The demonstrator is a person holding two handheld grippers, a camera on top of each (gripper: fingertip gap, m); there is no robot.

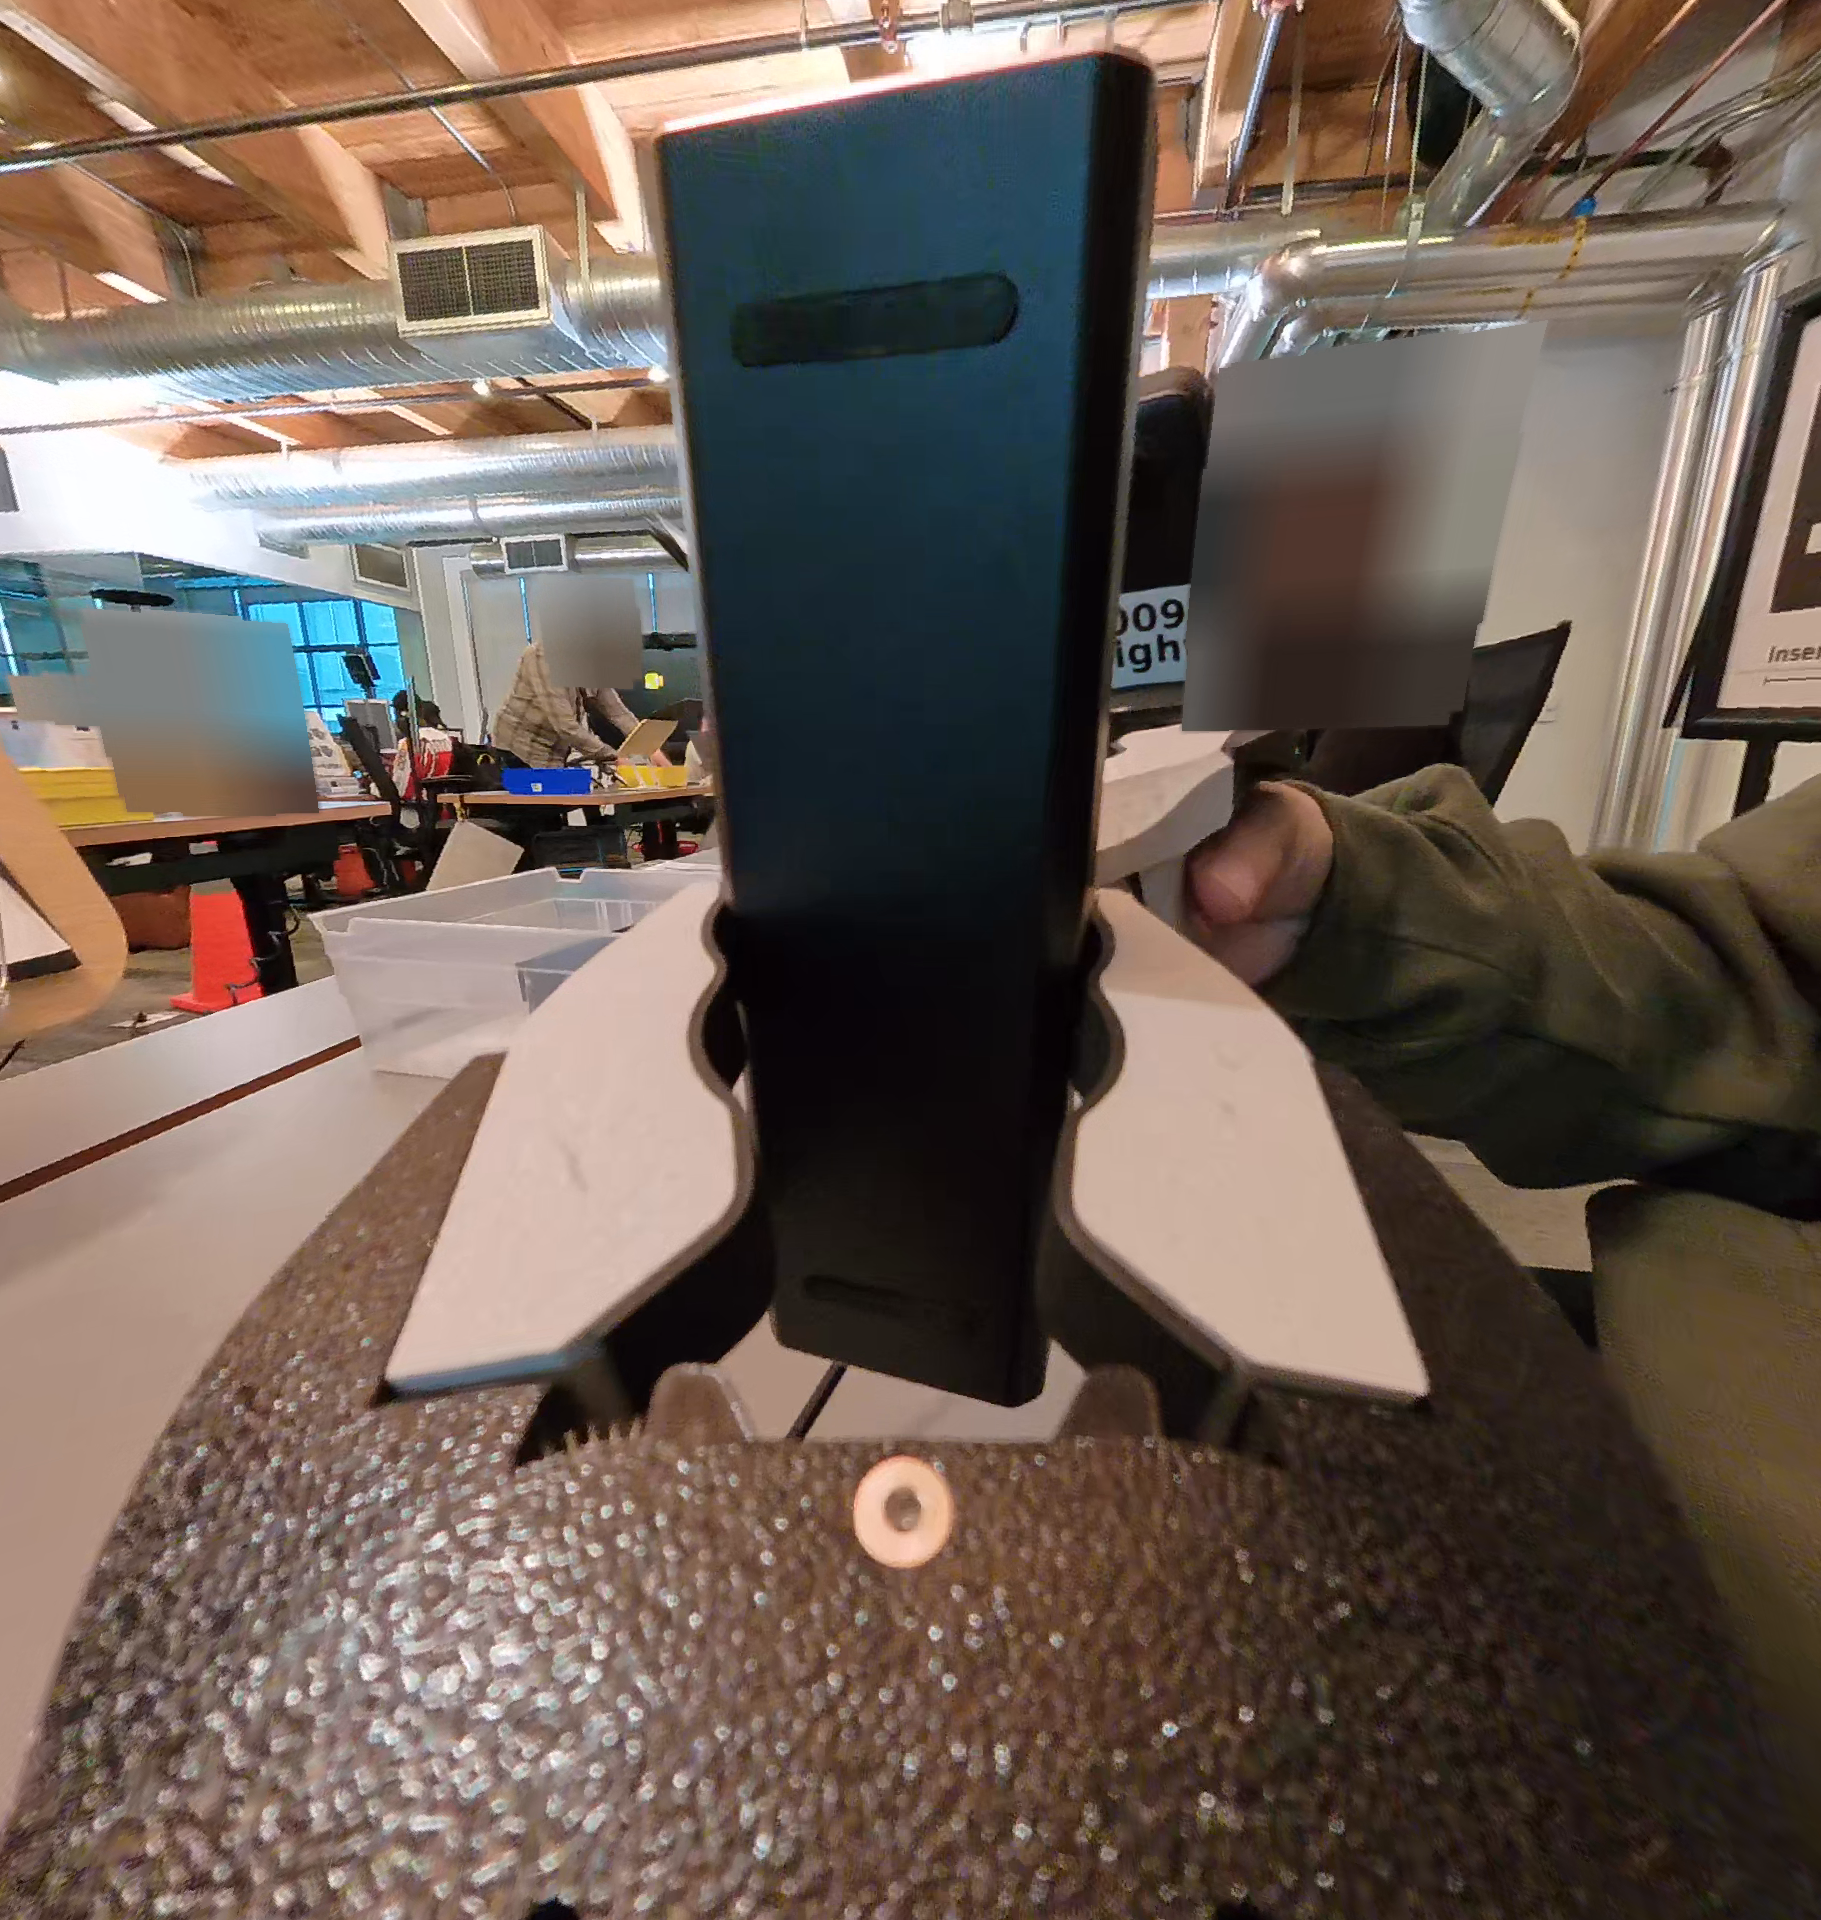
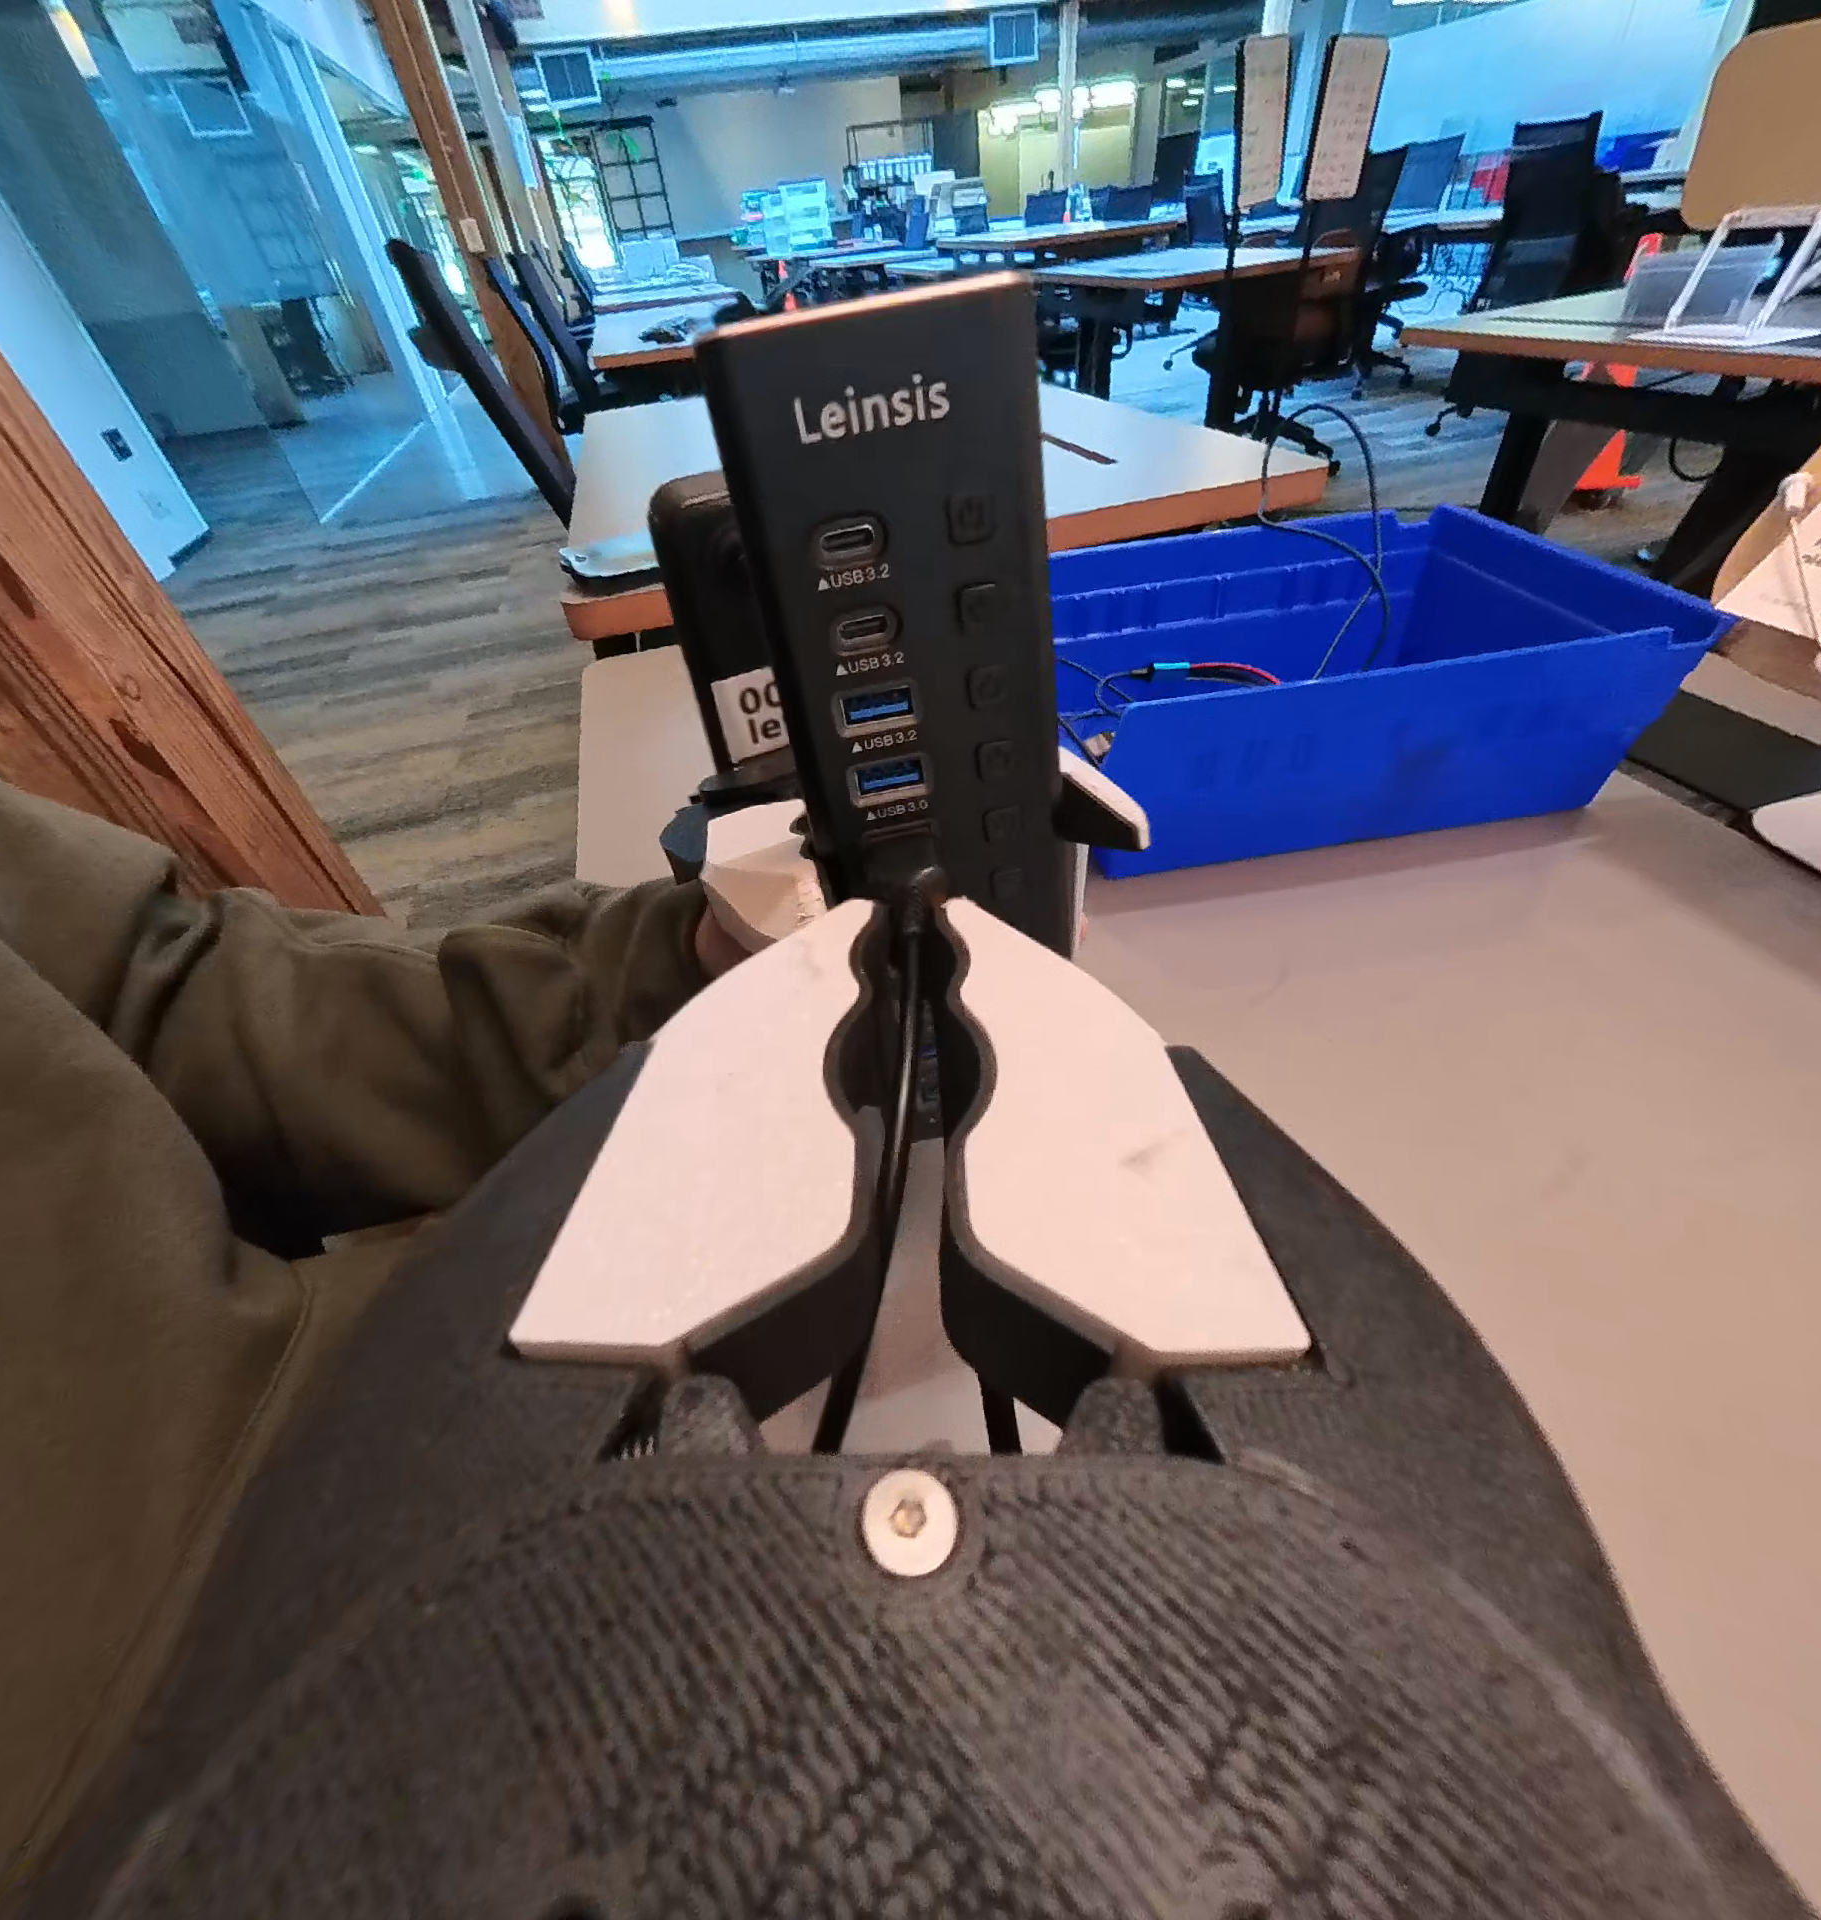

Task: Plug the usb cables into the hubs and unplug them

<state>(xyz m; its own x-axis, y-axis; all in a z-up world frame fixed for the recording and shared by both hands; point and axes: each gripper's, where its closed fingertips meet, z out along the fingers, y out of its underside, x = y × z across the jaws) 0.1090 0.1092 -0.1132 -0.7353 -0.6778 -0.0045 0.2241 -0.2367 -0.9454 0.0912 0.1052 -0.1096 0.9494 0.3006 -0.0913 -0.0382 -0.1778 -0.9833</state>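
In the left wrist view my left gripper (image 1: 906,925) is shut on a black USB hub (image 1: 885,623) and holds it upright above the table, its plain back facing the camera. In the right wrist view the hub's port side (image 2: 916,623) faces me, with the left gripper's white fingers (image 2: 1105,808) clamped on its sides. My right gripper (image 2: 908,920) is shut on a black USB cable (image 2: 901,1039), just behind its plug (image 2: 901,868). The plug sits in a port below the two blue ports. Part of the right gripper (image 1: 1160,810) shows behind the hub.
A blue bin (image 2: 1405,748) holding loose cables stands on the grey table (image 2: 1457,1091) to the right of the hub. Clear plastic bins (image 1: 449,956) stand behind the hub on the left. A green sleeve (image 1: 1508,987) reaches in from the right. My left and right fingertips are right by each other.
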